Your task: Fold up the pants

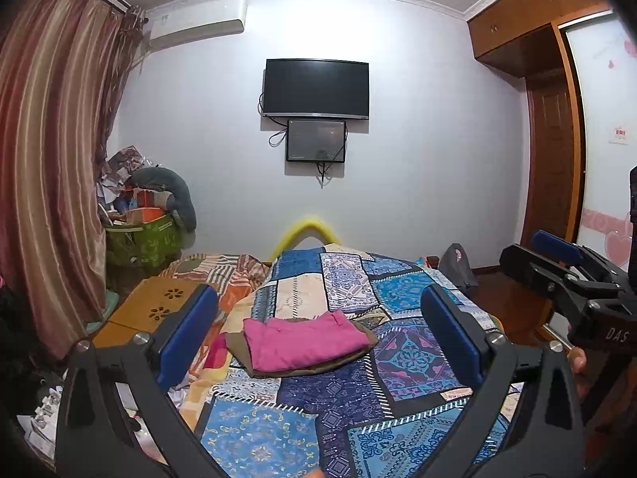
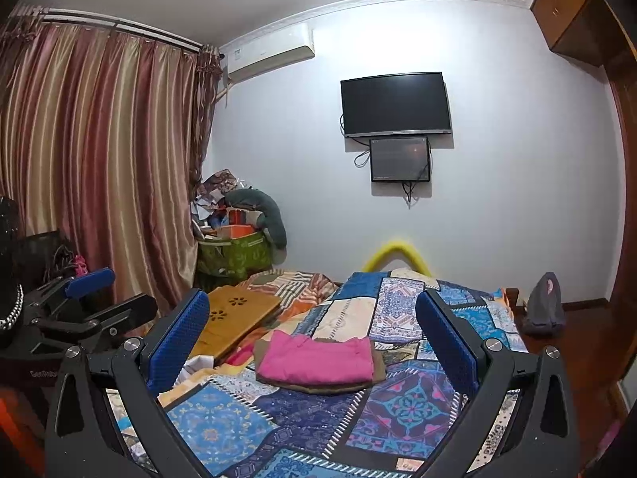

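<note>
Lying folded into a flat rectangle on a brown garment [image 1: 294, 366] in the middle of the patchwork quilt [image 1: 342, 410], the pink pants [image 1: 304, 342] [image 2: 316, 358] are kept well back from the quilt's far edge, with open bedding seen on all sides. Both the left gripper [image 1: 318, 334] and the right gripper [image 2: 312, 338] are held above the near quilt, spread wide and gripping nothing, the pants being framed ahead between their blue pads. A green basket [image 1: 145, 239] heaped with boxes and clutter is set by the curtain [image 1: 59, 159].
</note>
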Tool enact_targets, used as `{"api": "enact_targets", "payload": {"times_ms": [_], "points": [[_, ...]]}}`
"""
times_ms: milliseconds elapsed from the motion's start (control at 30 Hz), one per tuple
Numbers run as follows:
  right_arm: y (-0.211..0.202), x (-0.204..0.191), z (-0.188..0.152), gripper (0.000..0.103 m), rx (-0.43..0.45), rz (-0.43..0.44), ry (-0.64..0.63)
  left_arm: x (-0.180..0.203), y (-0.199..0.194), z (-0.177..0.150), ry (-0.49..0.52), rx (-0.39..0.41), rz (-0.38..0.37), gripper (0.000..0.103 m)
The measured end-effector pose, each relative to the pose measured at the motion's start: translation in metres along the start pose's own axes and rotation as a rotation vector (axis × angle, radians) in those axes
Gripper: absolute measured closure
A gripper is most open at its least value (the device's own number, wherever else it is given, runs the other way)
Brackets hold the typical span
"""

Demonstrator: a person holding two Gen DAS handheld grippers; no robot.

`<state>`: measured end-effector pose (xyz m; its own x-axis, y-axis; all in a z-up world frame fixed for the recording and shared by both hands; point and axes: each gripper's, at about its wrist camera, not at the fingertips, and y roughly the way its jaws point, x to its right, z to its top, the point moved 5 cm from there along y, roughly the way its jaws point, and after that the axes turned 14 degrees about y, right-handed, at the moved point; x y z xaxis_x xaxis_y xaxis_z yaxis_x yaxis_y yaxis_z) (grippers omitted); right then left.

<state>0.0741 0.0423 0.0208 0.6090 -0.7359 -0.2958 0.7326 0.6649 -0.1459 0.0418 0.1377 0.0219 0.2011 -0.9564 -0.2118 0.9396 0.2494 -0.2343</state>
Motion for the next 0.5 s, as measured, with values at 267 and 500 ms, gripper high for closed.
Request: {"api": "enact_targets", "payload": {"times_ms": [267,500], "points": [[0.0013,-0.0011,-0.0010,0.000,-0.002,0.004,0.000,0.0026,-0.0002,0.0004,0.003,-0.004,-0.013,0.000],[0.0020,-0.0012,-0.0015,0.000,-0.005,0.007,0.003,0.0023,-0.0031,0.0006,0.005,0.000,-0.022,0.000]]}}
